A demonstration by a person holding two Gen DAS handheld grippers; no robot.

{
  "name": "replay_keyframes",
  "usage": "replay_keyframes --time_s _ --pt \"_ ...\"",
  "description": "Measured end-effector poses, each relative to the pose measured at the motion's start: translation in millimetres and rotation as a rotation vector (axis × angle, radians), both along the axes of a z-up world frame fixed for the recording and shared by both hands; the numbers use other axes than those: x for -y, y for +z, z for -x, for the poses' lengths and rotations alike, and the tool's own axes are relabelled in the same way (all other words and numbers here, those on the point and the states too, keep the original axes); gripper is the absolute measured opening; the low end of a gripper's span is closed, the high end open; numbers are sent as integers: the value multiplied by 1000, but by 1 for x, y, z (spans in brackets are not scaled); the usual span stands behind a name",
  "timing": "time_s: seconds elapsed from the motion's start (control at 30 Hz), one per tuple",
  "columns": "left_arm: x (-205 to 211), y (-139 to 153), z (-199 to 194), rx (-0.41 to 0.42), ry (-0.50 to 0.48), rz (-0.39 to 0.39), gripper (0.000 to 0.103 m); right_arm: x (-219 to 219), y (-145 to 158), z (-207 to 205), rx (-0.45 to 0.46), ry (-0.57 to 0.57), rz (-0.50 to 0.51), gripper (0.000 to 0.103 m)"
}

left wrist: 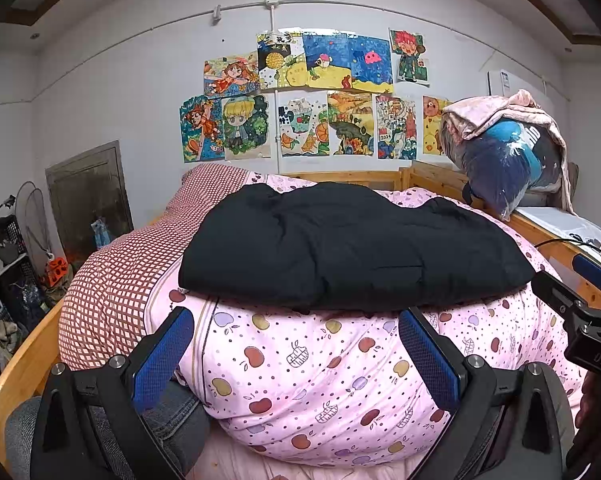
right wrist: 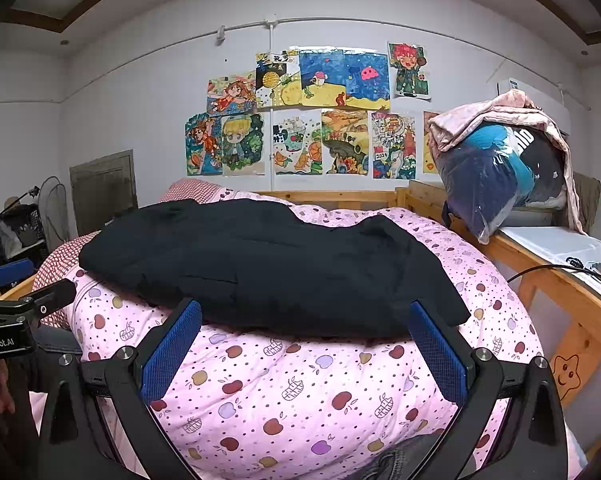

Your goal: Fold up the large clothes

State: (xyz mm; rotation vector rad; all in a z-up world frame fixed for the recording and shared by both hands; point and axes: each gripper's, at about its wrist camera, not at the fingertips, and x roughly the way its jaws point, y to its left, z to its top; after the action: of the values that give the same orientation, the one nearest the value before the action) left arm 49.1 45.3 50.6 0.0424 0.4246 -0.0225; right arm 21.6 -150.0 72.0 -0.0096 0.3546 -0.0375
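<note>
A large black padded garment (left wrist: 340,244) (right wrist: 260,264) lies in a folded bundle on top of a pink quilt (left wrist: 320,380) (right wrist: 300,392) printed with apples. My left gripper (left wrist: 296,332) is open just short of the garment's near edge, its blue pads wide apart over the quilt with nothing between them. My right gripper (right wrist: 306,324) is also open, its tips at the garment's near hem, gripping nothing. The right gripper's body (left wrist: 588,320) shows at the right edge of the left wrist view, and the left gripper's body (right wrist: 16,312) at the left edge of the right wrist view.
A red-checked pillow (left wrist: 120,276) lies left of the quilt on the wooden bed frame (left wrist: 24,360). A clear bag of clothes under a pink blanket (left wrist: 508,152) sits on the neighbouring wooden bunk (right wrist: 560,280). Drawings (left wrist: 300,96) cover the wall. Crates and clutter (left wrist: 4,272) stand at the left.
</note>
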Motion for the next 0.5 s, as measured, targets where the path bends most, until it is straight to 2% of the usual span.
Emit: replay_keyframes --time_s 0.5 --pt "1 0 0 -1 1 -1 103 -1 -1 0 0 -1 -1 101"
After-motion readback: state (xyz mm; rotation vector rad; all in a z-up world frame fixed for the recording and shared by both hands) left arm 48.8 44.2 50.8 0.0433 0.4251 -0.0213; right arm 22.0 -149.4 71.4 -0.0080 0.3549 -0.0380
